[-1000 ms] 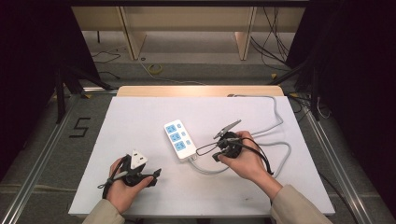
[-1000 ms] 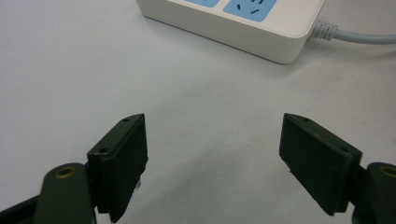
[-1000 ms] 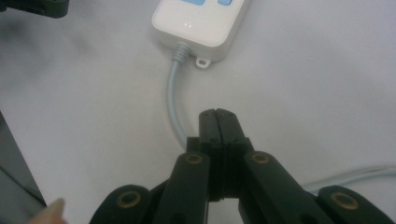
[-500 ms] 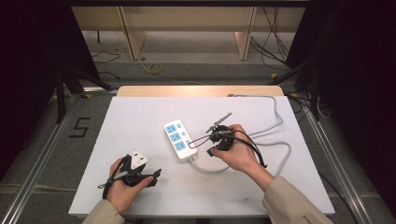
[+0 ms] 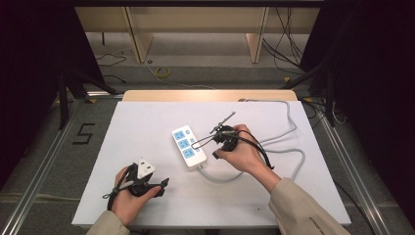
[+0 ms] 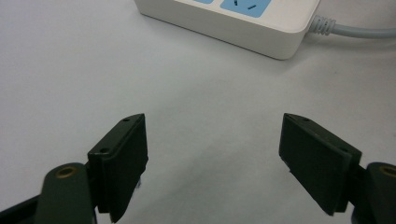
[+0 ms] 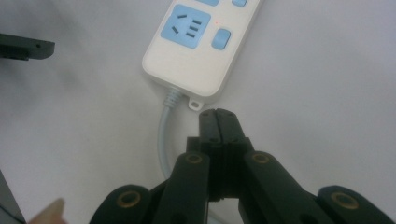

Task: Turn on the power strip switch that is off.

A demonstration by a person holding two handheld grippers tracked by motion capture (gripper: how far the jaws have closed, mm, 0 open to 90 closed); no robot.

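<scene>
The white power strip [image 5: 189, 147] lies flat near the middle of the white table [image 5: 147, 122], long axis running away from you and a bit leftward. It has three blue sockets w/ small blue switches beside them. In the right gripper view a tiny red dot shows next to the near switch [image 7: 221, 38]. Its grey cable [image 5: 293, 152] leaves the near end, curves right across the table, loops back and goes off the far right edge.

Your right gripper [image 5: 216, 142] sits just beside the strip's near-right side, held in your right hand [image 5: 243, 153]. Jaws are pressed together w/ nothing between them; in the right gripper view the closed tips sit just short of the strip's near end, close to the small mounting tab [image 7: 194, 103] and right of the cable's strain relief. Can't tell if the tips touch the table.

Your left gripper [image 5: 147, 183] is at the near left of the table in your left hand [image 5: 128, 198], well apart from the strip, w/ a grey three-cornered plate [image 5: 145, 168] on top. Jaws stand wide apart, empty; in the left gripper view they frame bare table, w/ the strip's near end and cable farther ahead.

Beyond the table's far edge: a wooden board [image 5: 210, 95], floor cables, and a "5" mark [image 5: 84, 133] on the floor at left.
</scene>
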